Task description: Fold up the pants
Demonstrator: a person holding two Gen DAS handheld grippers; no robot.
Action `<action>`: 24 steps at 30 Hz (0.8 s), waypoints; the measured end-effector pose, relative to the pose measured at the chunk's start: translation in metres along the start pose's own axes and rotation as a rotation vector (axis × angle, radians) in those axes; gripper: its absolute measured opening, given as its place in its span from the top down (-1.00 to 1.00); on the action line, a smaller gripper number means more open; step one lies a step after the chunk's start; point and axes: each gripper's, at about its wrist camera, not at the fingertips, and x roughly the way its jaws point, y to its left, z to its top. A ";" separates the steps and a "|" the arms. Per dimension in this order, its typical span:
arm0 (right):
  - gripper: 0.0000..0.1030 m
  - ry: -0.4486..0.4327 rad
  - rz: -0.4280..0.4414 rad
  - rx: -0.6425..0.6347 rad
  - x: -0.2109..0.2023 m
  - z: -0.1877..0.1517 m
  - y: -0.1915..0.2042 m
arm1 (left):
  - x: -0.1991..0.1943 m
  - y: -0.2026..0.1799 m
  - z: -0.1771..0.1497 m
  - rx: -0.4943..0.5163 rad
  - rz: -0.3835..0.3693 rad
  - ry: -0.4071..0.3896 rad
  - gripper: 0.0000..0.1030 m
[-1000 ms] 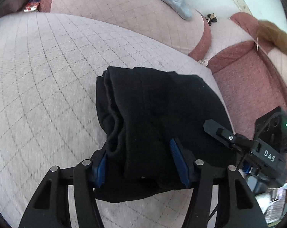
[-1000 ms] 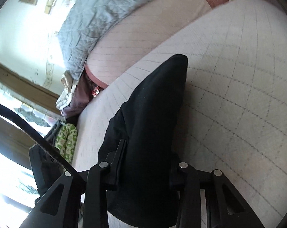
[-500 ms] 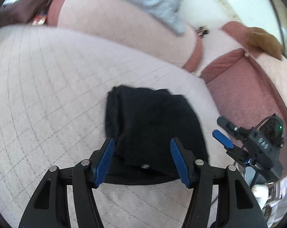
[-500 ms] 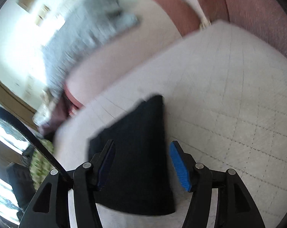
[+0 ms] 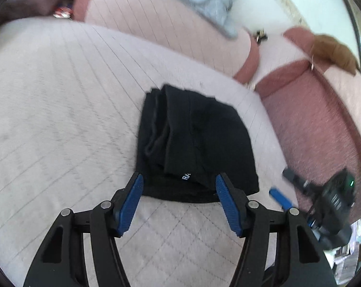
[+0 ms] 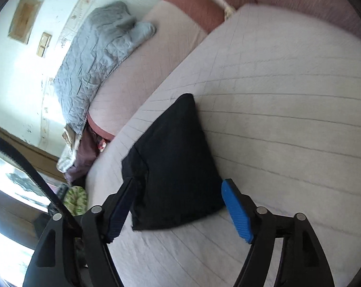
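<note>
The black pants lie folded into a compact stack on the pale quilted sofa cushion. A small white label shows at their near edge. My left gripper is open and empty, its blue pads just short of the stack's near edge. My right gripper is open and empty, its fingers either side of the near end of the pants. In the left wrist view the right gripper hangs off to the right of the stack.
A grey quilted blanket drapes over the sofa back. A pink armrest rises to the right of the cushion. A brown object rests on the sofa back. Clutter sits beyond the cushion's left end.
Both grippers have let go of the folded pants and pulled back and up. The stack stays on the cushion.
</note>
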 end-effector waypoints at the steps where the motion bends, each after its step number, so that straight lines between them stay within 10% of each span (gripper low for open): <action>1: -0.57 -0.003 -0.015 -0.018 -0.005 -0.006 0.001 | -0.008 -0.001 -0.004 0.005 0.010 -0.026 -0.22; 6: -0.57 -0.004 -0.091 -0.157 -0.010 -0.034 0.016 | -0.045 -0.019 -0.023 0.135 0.193 -0.218 -0.23; 11: -0.57 -0.062 -0.185 -0.393 -0.008 -0.064 0.051 | -0.091 -0.046 -0.043 0.253 0.378 -0.532 -0.99; 15: -0.57 -0.092 -0.215 -0.466 -0.008 -0.075 0.060 | -0.108 -0.053 -0.051 0.263 0.428 -0.690 -1.00; 24: -0.63 -0.108 -0.221 -0.474 -0.001 -0.075 0.062 | -0.066 -0.045 -0.036 0.303 0.482 -0.460 -1.00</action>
